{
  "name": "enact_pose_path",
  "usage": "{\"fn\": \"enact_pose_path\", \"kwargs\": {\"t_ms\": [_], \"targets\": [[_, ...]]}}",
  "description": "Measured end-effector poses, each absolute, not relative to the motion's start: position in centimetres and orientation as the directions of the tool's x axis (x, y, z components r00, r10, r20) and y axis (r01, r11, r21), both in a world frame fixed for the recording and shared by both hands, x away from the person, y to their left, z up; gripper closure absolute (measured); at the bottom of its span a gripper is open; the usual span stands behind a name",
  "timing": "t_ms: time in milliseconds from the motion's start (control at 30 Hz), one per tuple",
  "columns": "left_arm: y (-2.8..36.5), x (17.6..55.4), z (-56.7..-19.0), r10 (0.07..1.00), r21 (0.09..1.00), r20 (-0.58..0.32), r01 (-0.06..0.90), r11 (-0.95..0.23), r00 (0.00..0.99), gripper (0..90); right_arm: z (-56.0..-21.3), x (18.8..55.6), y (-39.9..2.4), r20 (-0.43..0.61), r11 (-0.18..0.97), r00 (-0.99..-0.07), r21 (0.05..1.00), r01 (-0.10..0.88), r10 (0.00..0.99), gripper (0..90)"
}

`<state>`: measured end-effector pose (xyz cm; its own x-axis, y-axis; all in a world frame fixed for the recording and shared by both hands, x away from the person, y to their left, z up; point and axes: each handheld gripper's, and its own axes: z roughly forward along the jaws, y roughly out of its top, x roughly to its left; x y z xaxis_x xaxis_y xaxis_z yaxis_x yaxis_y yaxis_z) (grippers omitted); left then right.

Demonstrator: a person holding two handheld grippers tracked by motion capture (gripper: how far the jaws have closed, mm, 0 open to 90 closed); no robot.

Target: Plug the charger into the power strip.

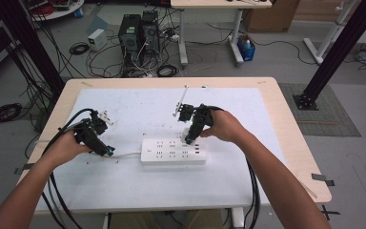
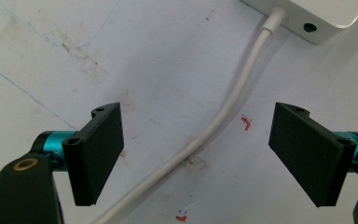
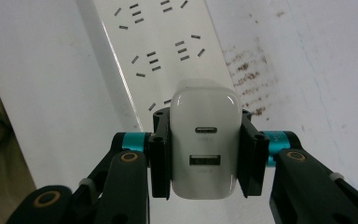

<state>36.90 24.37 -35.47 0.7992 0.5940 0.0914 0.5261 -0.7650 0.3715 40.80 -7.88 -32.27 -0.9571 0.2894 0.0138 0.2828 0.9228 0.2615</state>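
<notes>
The right hand-held gripper (image 3: pixel 206 156) is clamped on a white charger (image 3: pixel 205 144), one jaw flat against each of its sides. In the right gripper view the charger's port face looks straight back at the camera, with the oval port toward 12 o'clock and the wider rectangular one toward 6, so its long axis runs along the jaws, pointing away from the camera toward the strip (image 3: pixel 163 51). The strip lies just beyond it, running off to 11 o'clock in that view.

From the high view the strip (image 1: pixel 173 151) sits near the middle of the surface (image 1: pixel 138 191), long axis 9 to 3. The right hand-held gripper (image 1: pixel 189 139) tilts down over its upper right part, at about 1 o'clock from the strip's centre.

The left hand-held gripper (image 1: pixel 108 151) is off at the strip's 9 o'clock end. Its jaws stand apart, gripping nothing, with the strip's white cord (image 2: pixel 214 126) passing between them on the surface, clear of both. In the left gripper view the cord runs up to 1 o'clock into the strip's end.
</notes>
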Motion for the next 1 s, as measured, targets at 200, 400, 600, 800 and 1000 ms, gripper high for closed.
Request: {"fn": "enact_pose_path", "kwargs": {"t_ms": [200, 400, 600, 800, 1000], "targets": [[24.9, 37.0, -35.8, 0.603, 0.377, 0.075, 0.537, -0.755, 0.794, 18.0, -33.3, 40.5, -6.3, -0.045, 0.967, -0.986, 0.205, 0.150, 0.162, 62.4], [25.4, 37.0, -36.0, 0.610, 0.386, 0.068, 0.543, -0.746, 0.789, 18.0, -34.2, 40.4, -5.4, -0.091, 0.986, -0.992, 0.150, 0.070, 0.084, 62.5], [25.5, 37.1, -36.4, 0.613, 0.381, 0.054, 0.551, -0.742, 0.788, 18.0, -34.7, 40.6, -5.1, -0.106, 0.991, -0.994, 0.129, 0.022, 0.036, 62.5], [25.5, 37.1, -36.6, 0.611, 0.380, 0.052, 0.550, -0.744, 0.790, 18.0, -34.9, 41.0, -4.7, -0.086, 0.995, -0.996, 0.103, 0.005, 0.014, 62.7], [25.3, 37.2, -36.7, 0.607, 0.379, 0.044, 0.549, -0.745, 0.794, 18.0, -35.4, 40.9, -3.9, -0.095, 0.998, -0.995, 0.053, 0.028, 0.033, 63.0]]}}
